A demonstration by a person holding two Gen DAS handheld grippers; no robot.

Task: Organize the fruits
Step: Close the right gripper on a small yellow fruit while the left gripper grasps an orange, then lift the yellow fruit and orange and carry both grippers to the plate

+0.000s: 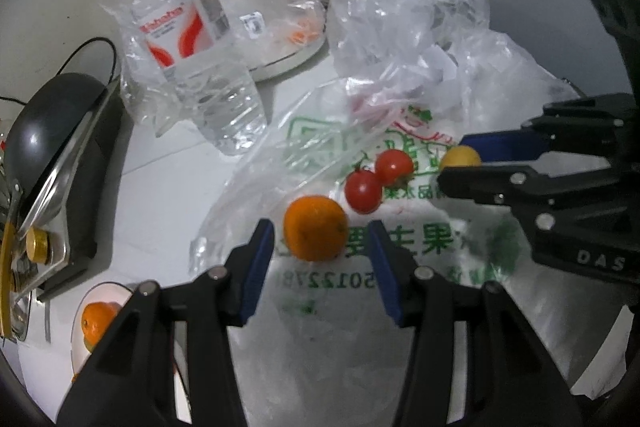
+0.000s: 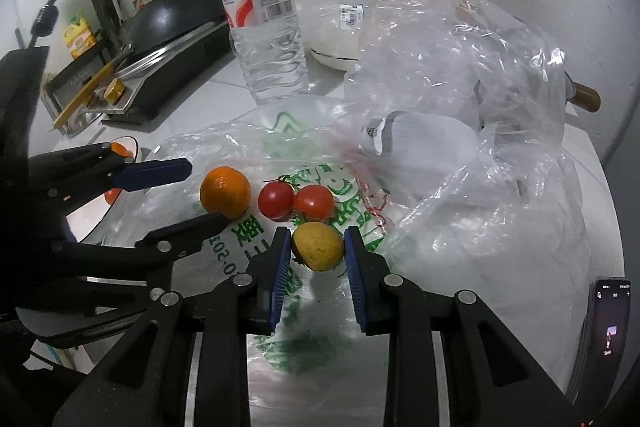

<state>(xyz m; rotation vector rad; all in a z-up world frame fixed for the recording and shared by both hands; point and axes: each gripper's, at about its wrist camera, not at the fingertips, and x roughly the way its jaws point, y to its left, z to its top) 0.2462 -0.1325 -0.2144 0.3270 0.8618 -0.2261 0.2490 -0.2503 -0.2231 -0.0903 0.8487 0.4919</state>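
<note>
Fruits lie on the printed bag [image 2: 320, 307]: right fingers [image 2: 318, 247] clamp the yellow fruit [image 2: 318, 247], left fingers [image 1: 320, 239] straddle an orange [image 1: 315, 233] ungripped.

Phone [image 2: 608, 323] cut off at edge

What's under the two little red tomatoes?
The tomatoes sit on a crinkly plastic bag with green writing. Whatever lies beneath the bag is covered.
</note>
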